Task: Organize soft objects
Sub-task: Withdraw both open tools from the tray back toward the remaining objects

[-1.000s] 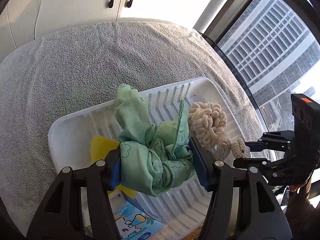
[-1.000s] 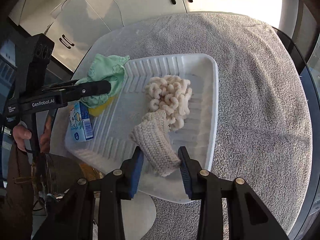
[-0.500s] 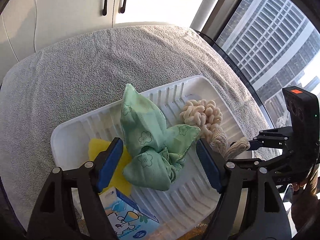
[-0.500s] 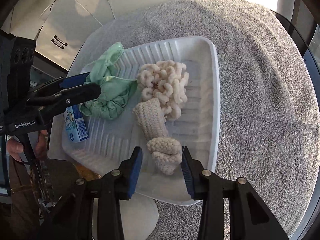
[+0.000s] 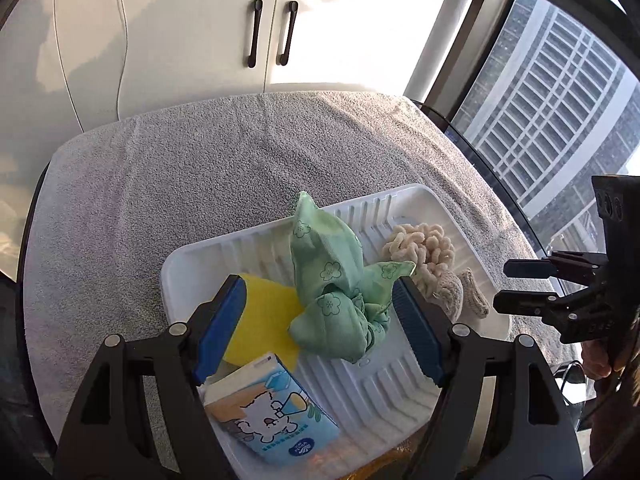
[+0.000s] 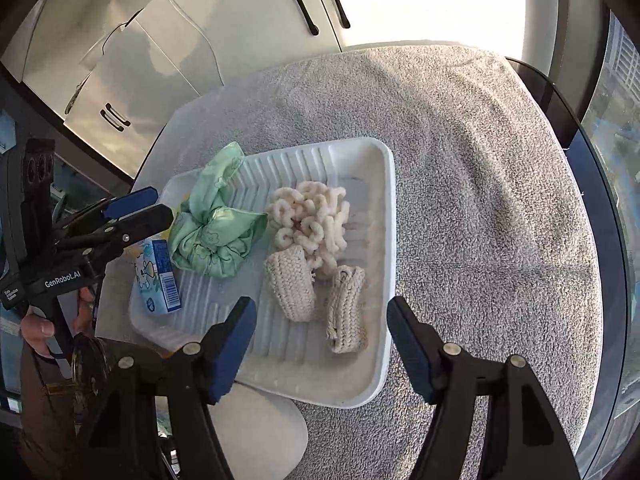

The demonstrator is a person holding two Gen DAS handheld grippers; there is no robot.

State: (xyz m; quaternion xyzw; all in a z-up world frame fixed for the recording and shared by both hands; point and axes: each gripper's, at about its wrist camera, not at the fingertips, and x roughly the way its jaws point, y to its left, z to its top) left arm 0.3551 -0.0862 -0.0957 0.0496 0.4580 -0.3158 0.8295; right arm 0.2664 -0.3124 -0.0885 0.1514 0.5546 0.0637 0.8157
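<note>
A grey terry towel (image 6: 480,184) covers the round table beneath a ribbed white foam tray (image 6: 384,184). Inside lie a crumpled green flowered cloth (image 5: 332,292), a cream looped chenille piece (image 6: 312,220) and a knitted cream strip (image 6: 348,308). The left gripper (image 5: 320,320) stands open, empty; the right gripper (image 6: 320,332), opening, grips nothing.

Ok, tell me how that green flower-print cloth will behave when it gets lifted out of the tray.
The green cloth is crumpled and knotted, so it will probably sag and unfurl when lifted. It looks thin, likely light. Its loose corners may drag across the white tray.
</note>
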